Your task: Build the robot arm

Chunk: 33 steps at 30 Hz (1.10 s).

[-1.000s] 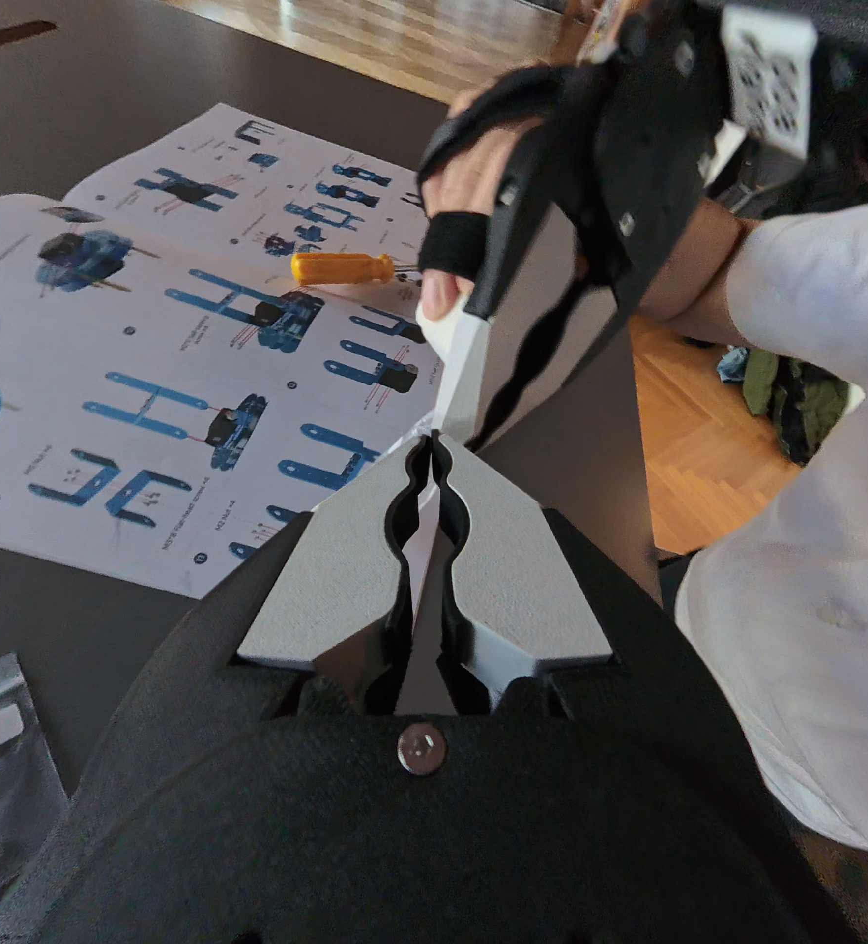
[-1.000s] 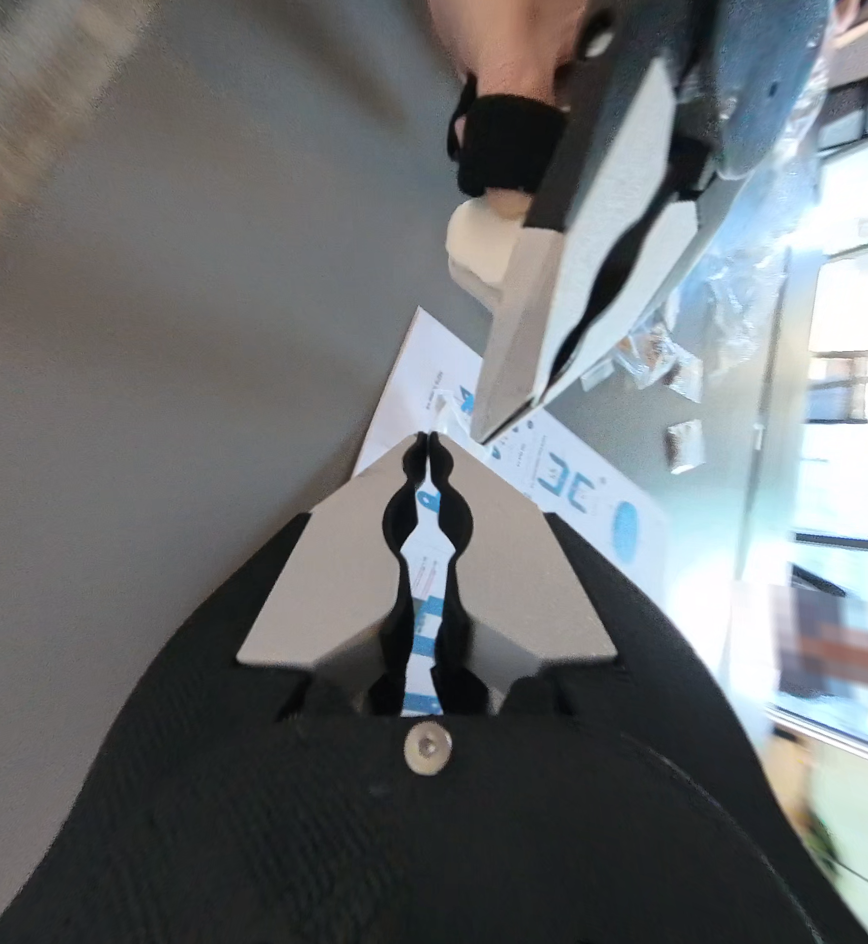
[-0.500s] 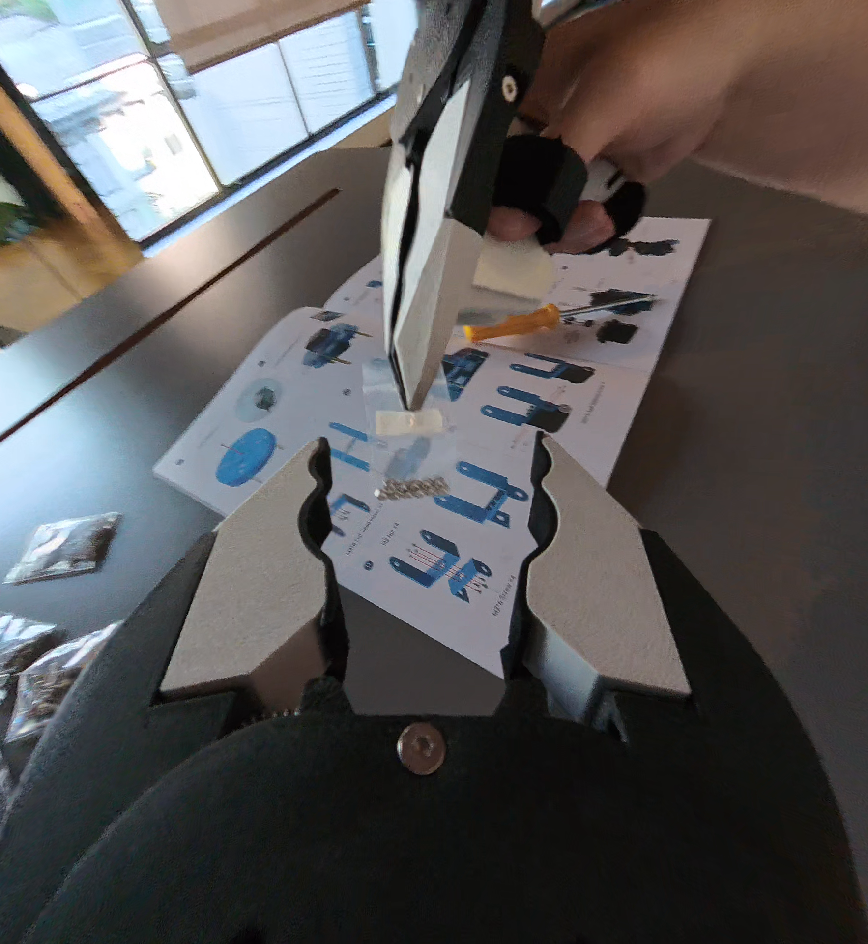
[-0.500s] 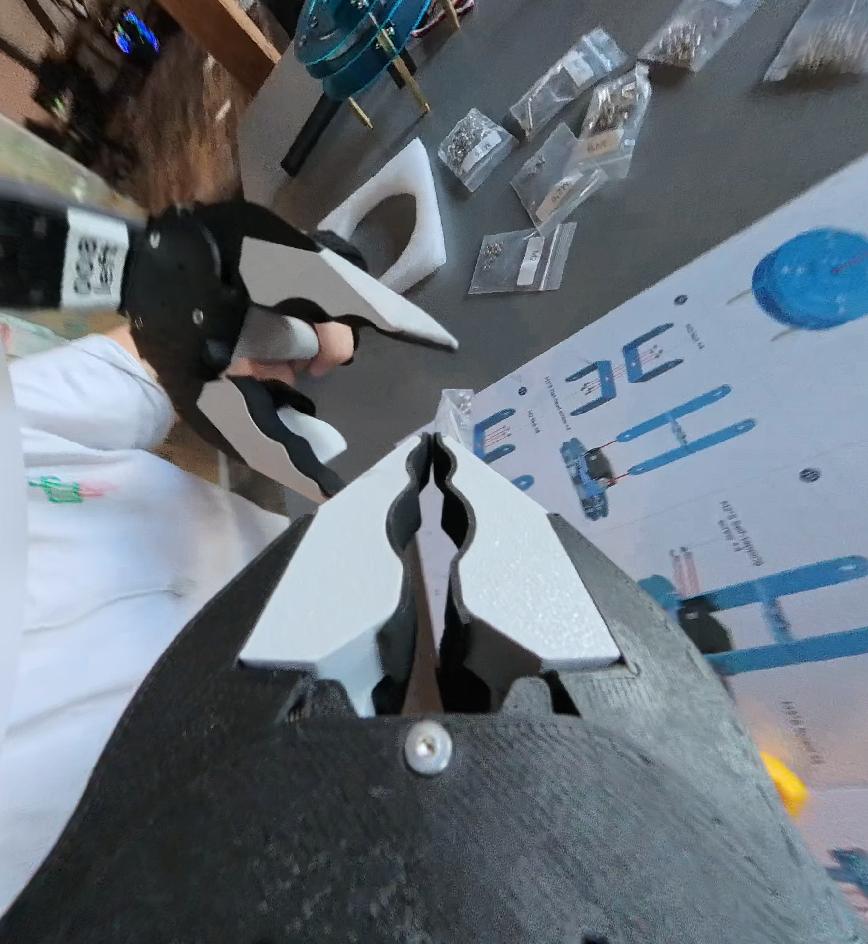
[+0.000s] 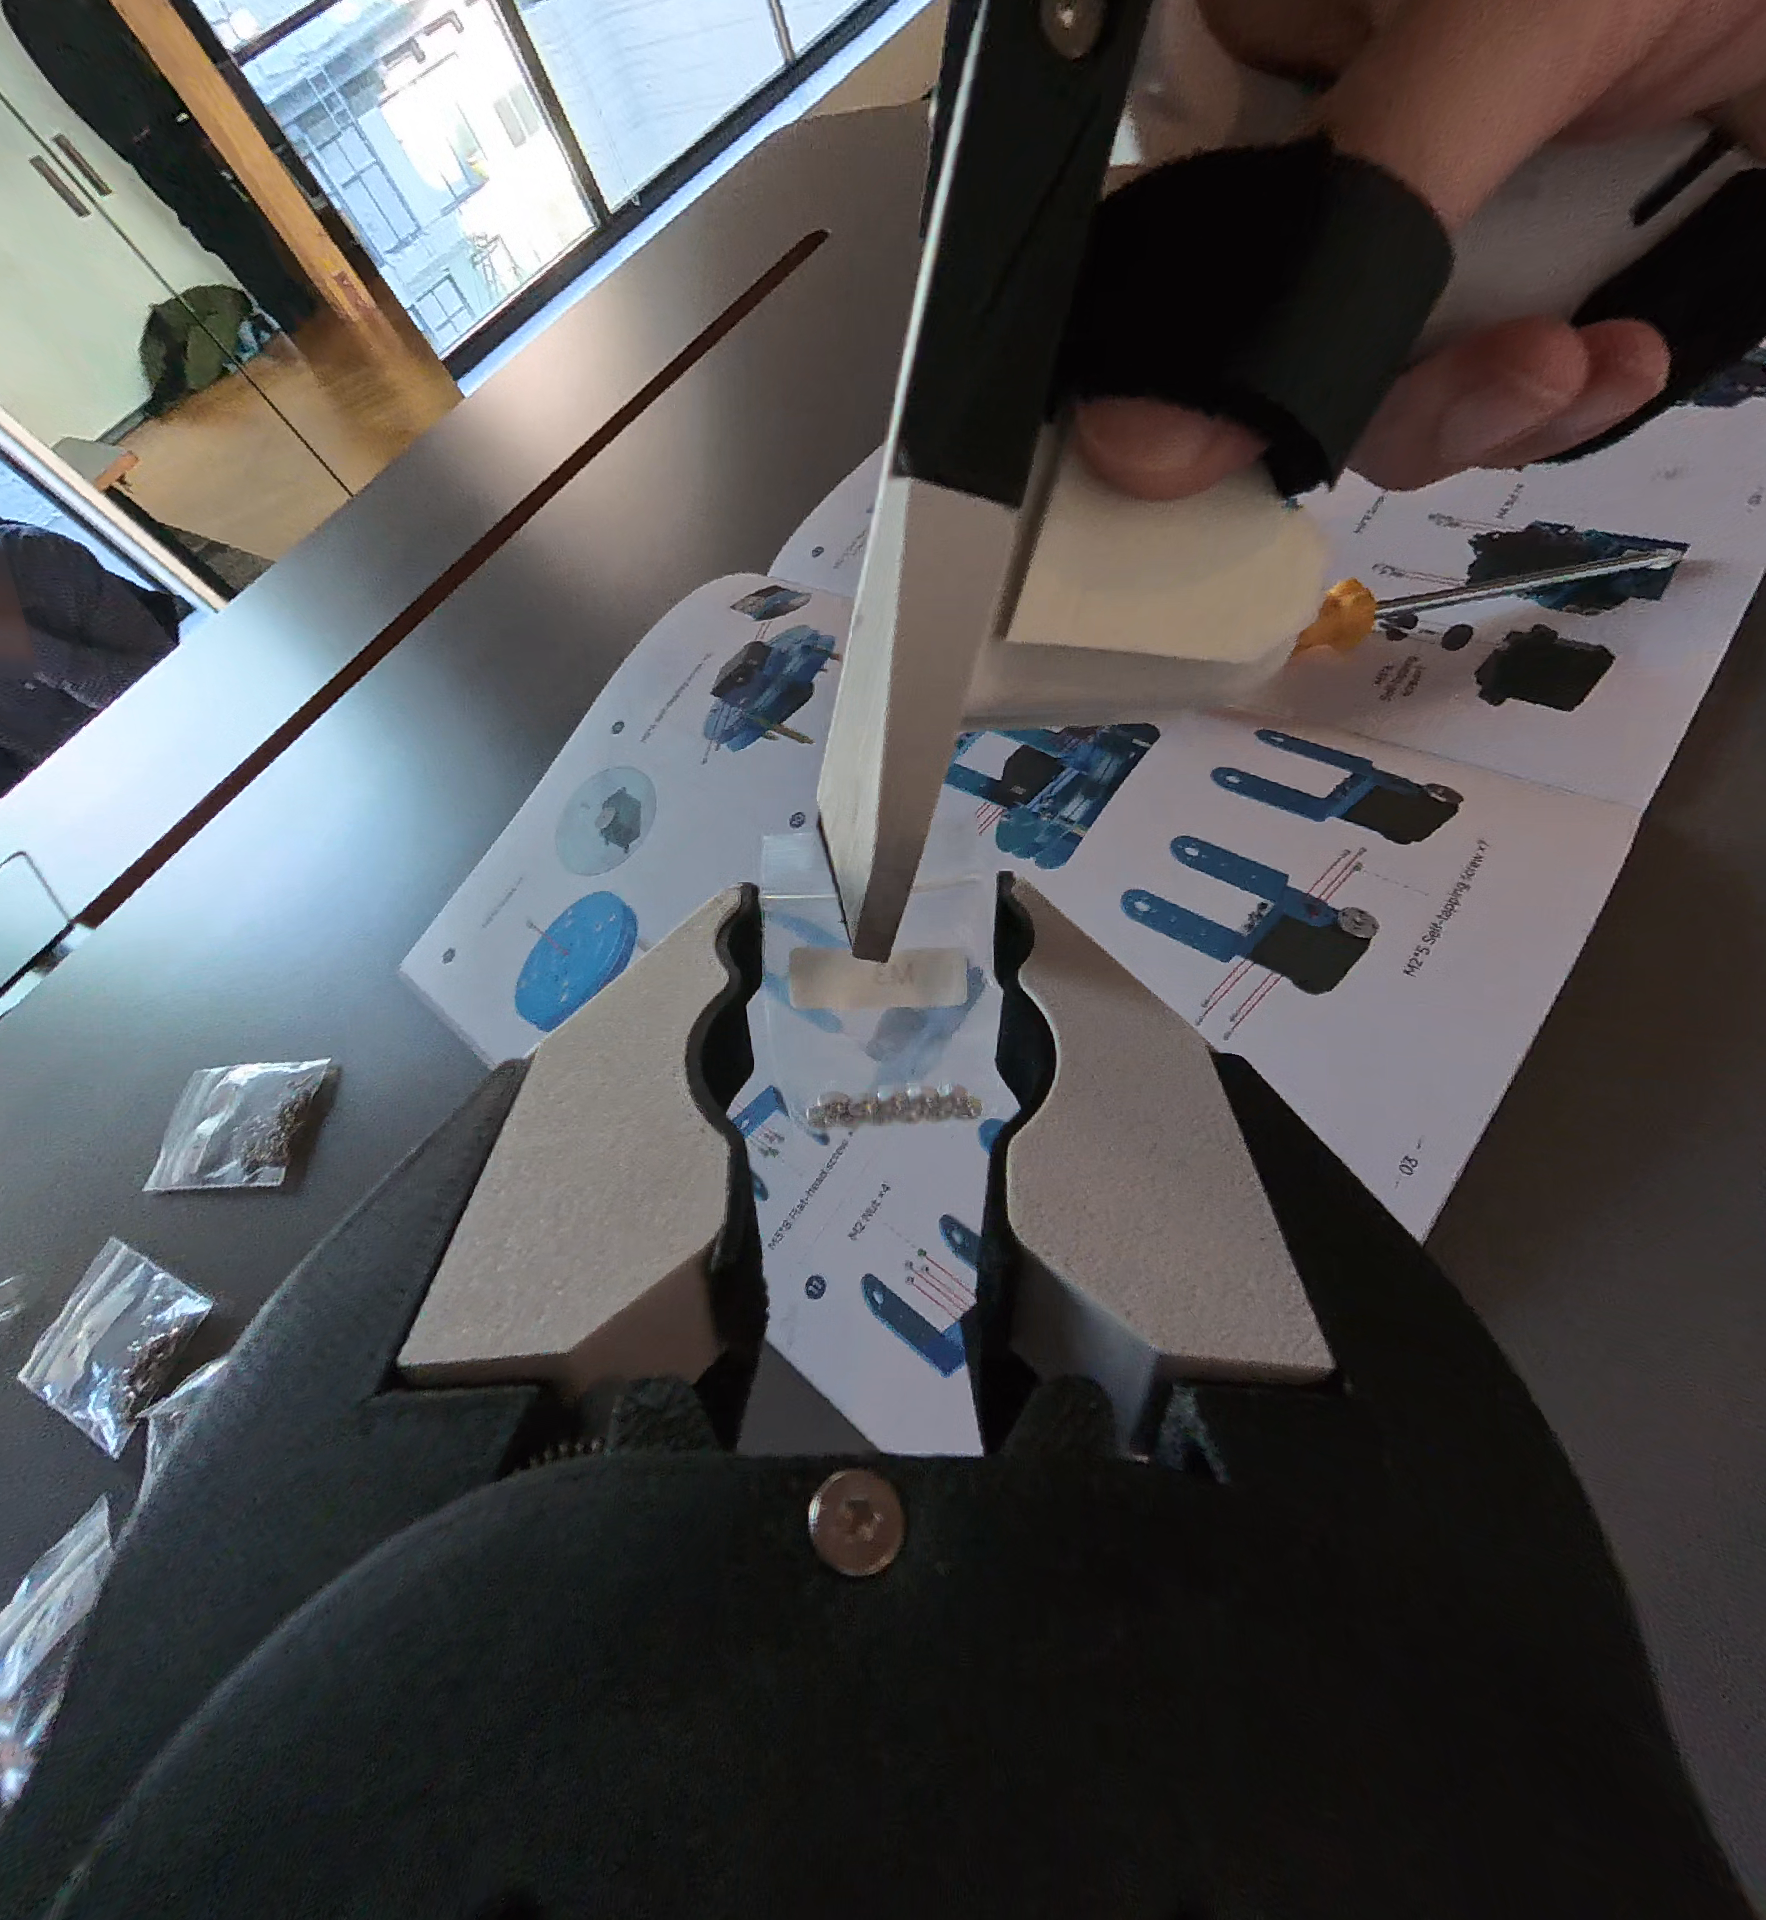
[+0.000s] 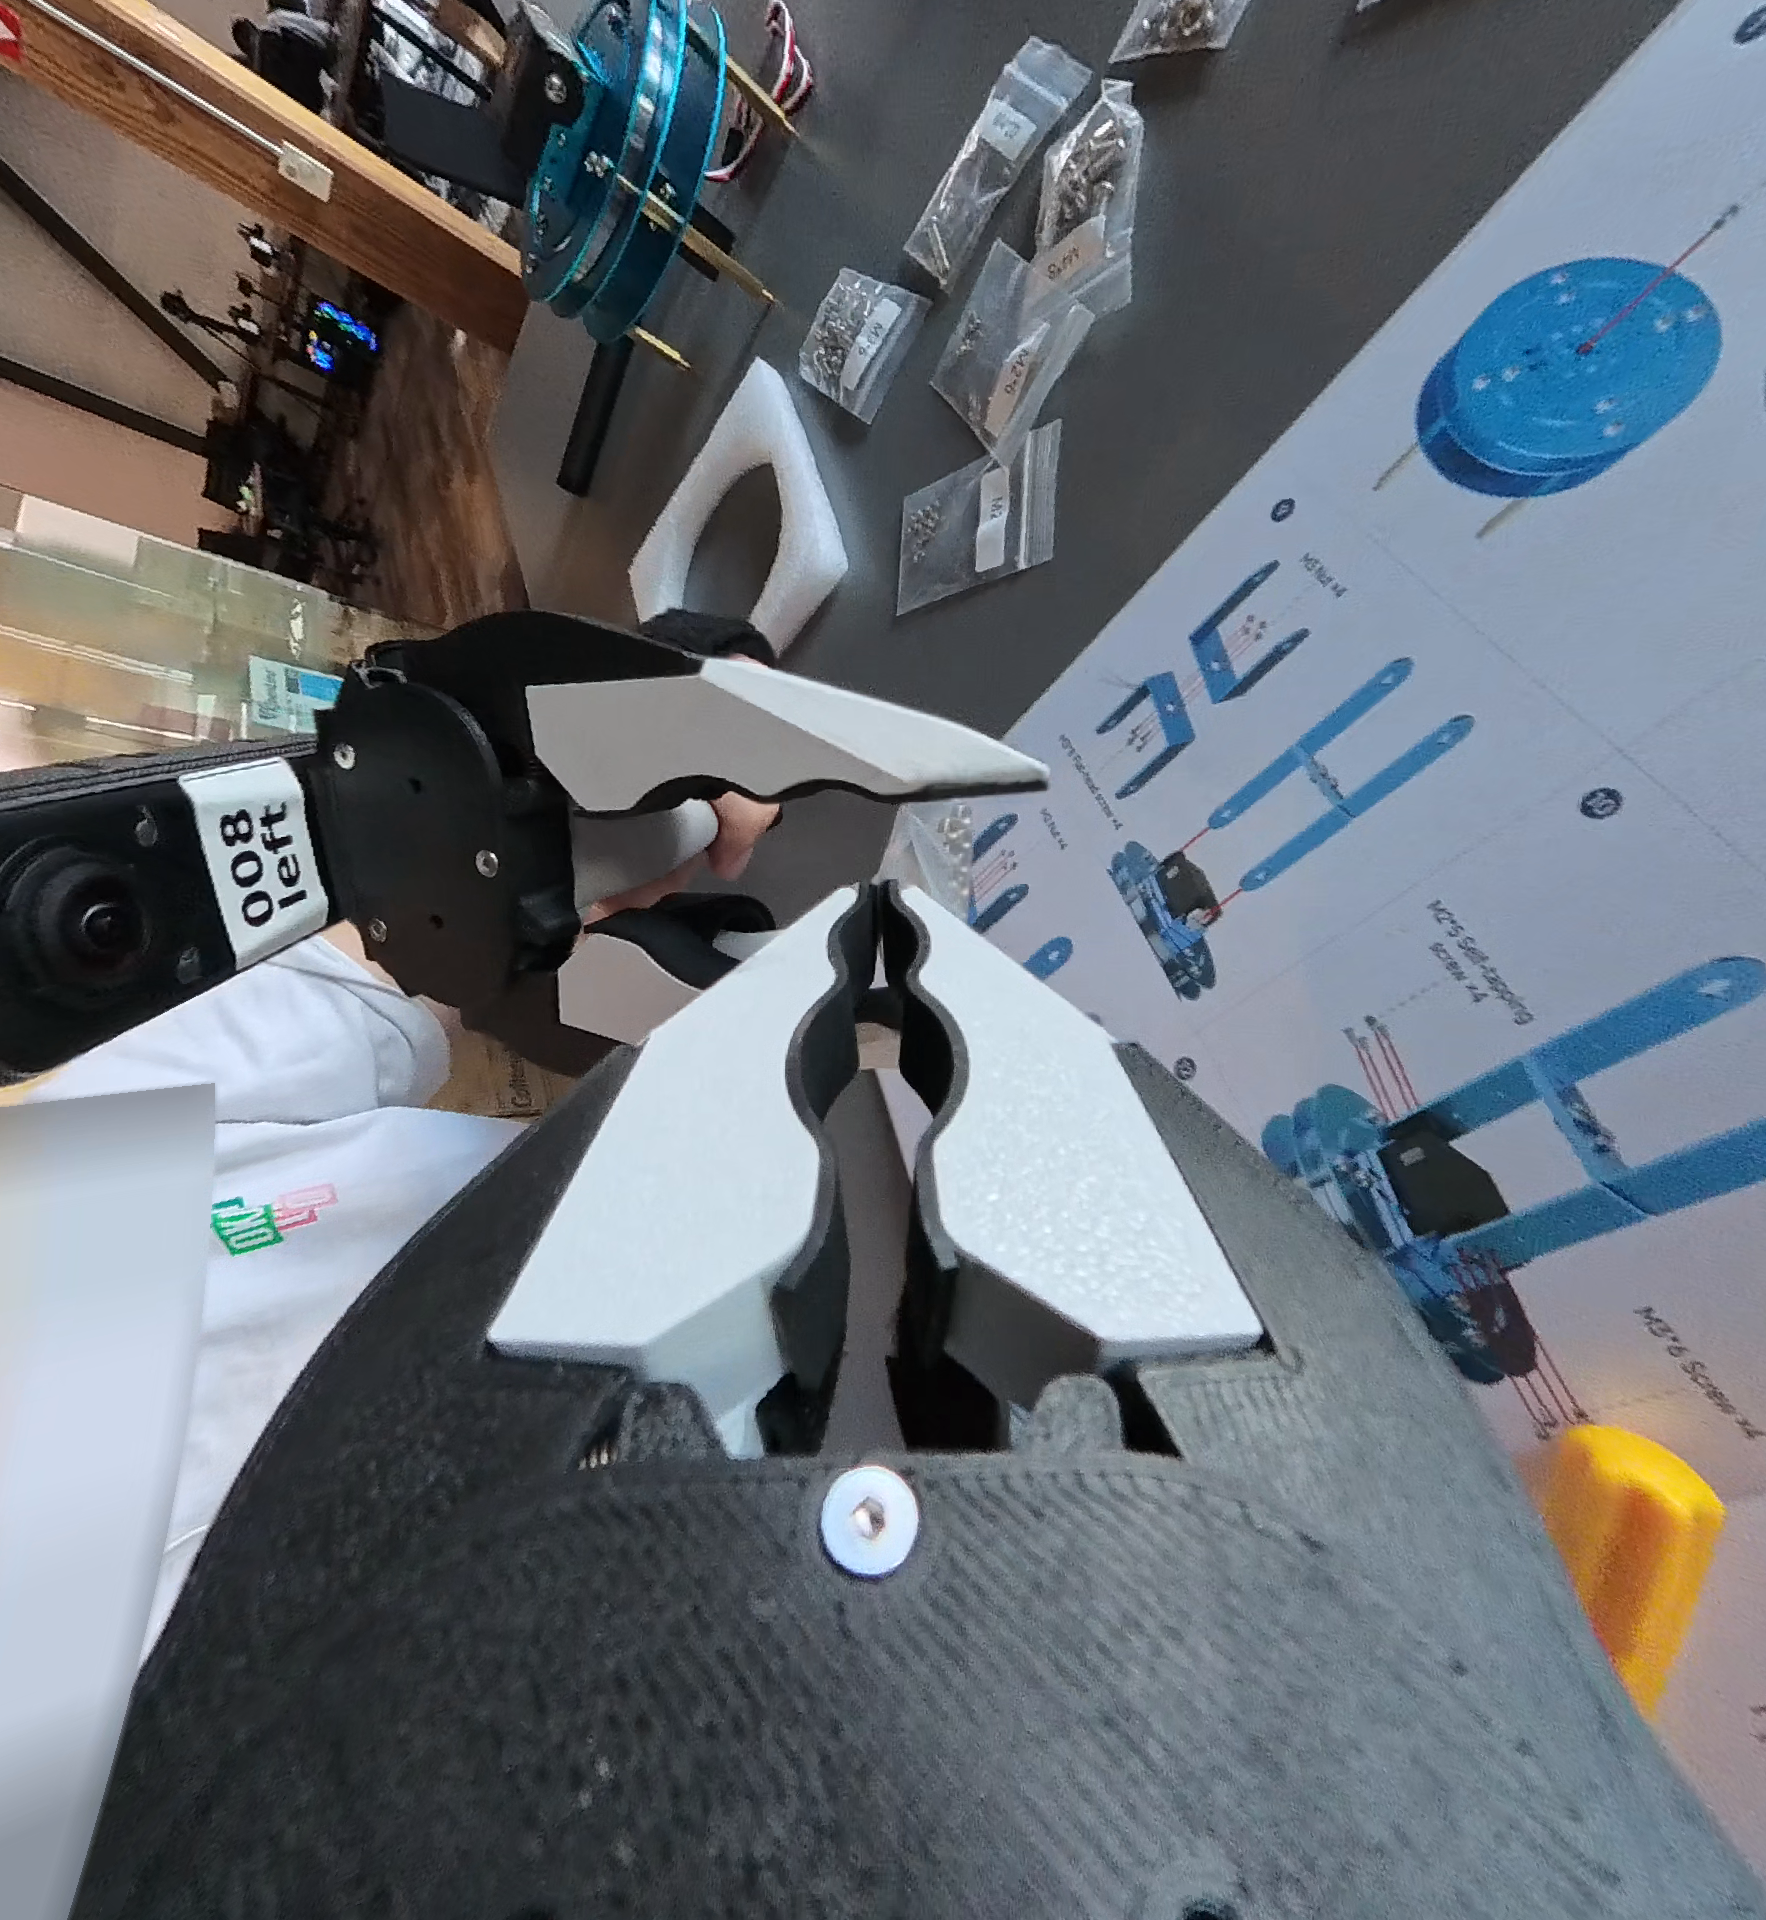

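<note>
A small clear bag (image 5: 874, 1023) with a white label and several small metal nuts hangs from my right gripper (image 5: 866, 940), which is shut on its top edge and comes down from above. My left gripper (image 5: 871, 896) is open, one finger on each side of the bag; the bag's edges lie close to the pads, and I cannot tell if they touch. In the right wrist view my right gripper (image 6: 879, 896) is shut, with a corner of the bag (image 6: 936, 831) past its tips. The left gripper's fingers (image 6: 806, 727) stand apart there.
An open instruction booklet (image 5: 1305, 935) lies on the dark table (image 5: 339, 644) under the bag. A yellow-handled screwdriver (image 5: 1346, 613) rests on it. Other hardware bags (image 5: 235, 1122) lie left. A white foam piece (image 6: 744, 520) and a blue disc assembly (image 6: 619, 166) sit farther off. Both grippers' tips are close together, under 4 cm apart. From either gripper's tips it is about 15 cm to the yellow-handled screwdriver (image 5: 1346, 613).
One second ago both grippers were shut on the bag. The left gripper opened wide and let go; its fingers have since narrowed around the bag, which the right gripper still holds.
</note>
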### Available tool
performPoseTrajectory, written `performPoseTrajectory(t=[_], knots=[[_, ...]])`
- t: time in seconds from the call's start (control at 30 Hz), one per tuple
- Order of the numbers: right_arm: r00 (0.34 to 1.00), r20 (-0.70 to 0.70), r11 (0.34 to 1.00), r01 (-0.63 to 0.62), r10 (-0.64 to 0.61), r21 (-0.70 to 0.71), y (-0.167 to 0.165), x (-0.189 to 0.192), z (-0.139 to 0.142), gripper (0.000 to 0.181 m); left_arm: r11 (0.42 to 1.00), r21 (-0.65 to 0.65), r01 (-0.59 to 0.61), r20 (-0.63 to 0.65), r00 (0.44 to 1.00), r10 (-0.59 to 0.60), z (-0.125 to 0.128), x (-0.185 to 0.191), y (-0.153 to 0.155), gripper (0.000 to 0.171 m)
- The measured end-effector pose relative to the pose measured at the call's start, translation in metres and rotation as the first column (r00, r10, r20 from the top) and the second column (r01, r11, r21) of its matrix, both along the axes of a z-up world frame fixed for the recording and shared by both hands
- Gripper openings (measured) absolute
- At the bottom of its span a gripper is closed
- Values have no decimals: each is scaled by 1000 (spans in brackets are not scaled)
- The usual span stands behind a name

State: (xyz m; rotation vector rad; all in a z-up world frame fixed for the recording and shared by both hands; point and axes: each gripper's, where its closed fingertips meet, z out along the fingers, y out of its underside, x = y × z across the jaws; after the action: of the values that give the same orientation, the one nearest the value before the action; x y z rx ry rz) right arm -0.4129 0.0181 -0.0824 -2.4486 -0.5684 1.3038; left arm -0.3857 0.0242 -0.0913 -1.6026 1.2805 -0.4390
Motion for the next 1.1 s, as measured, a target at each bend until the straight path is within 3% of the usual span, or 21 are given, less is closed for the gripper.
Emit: performPoseTrajectory(t=[0.2, 0.53, 0.77, 1.1], knots=[[1000, 20, 999, -6, 6, 35, 1, 7, -3, 0, 1000, 10, -30, 6, 1000, 30, -1, 4, 2, 39], [998, -64, 999, 30, -29, 18, 1, -3, 0, 0, 997, 36, -67, 8, 998, 67, -2, -4, 6, 31], [991, -101, 996, 91, -89, 19, 7, -11, 1, 0, 997, -7, -76, 62, 995, 77, 4, -12, 8, 46], [991, -110, 995, 83, -78, 46, 6, -17, 0, 0, 998, 15, -61, 30, 998, 61, -1, -15, 10, 32]])
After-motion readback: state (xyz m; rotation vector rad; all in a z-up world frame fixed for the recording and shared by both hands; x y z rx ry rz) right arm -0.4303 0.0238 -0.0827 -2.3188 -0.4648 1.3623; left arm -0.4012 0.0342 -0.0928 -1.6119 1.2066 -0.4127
